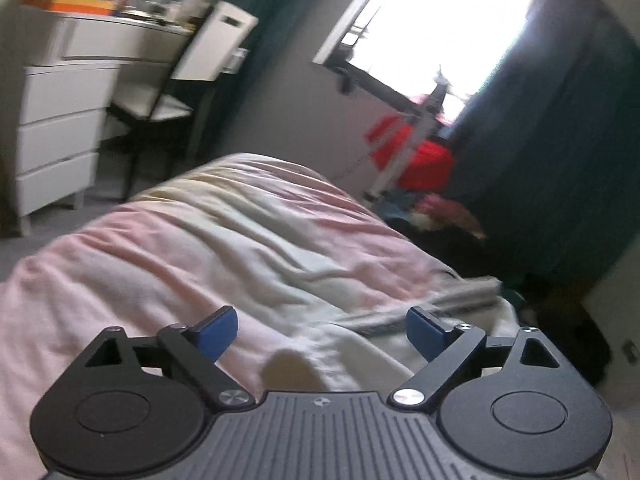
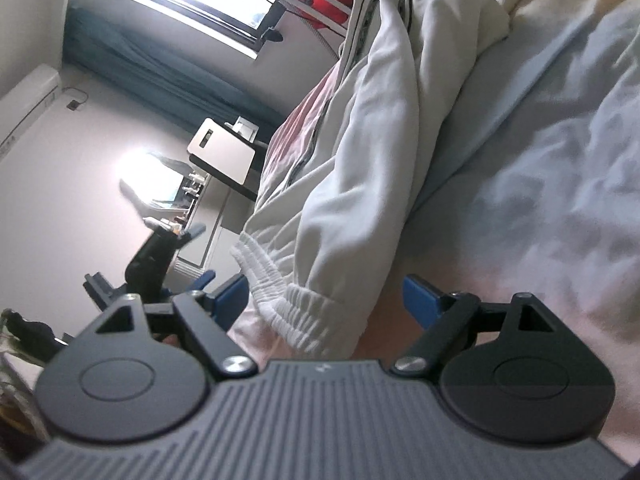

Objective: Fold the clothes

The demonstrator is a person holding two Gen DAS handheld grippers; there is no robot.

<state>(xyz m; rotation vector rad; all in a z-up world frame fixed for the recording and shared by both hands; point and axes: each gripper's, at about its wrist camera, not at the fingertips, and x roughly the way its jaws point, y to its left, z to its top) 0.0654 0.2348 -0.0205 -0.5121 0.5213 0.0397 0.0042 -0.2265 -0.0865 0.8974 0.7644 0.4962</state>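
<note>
Both jaws wide, empty: right gripper (image 2: pixel 324 300) at the white elastic-cuffed trousers (image 2: pixel 360 168); left gripper (image 1: pixel 322 334) over pink duvet (image 1: pixel 160 264) might snag bedding.

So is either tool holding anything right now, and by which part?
Nothing is held. The left tool is open above the bed. The right tool is open too, with the white garment's elastic cuff lying between its fingers, ungripped.

Left claw (image 1: pixel 322 334) spread wide, right claw (image 2: pixel 326 298) spread wide, rolled sideways
</note>
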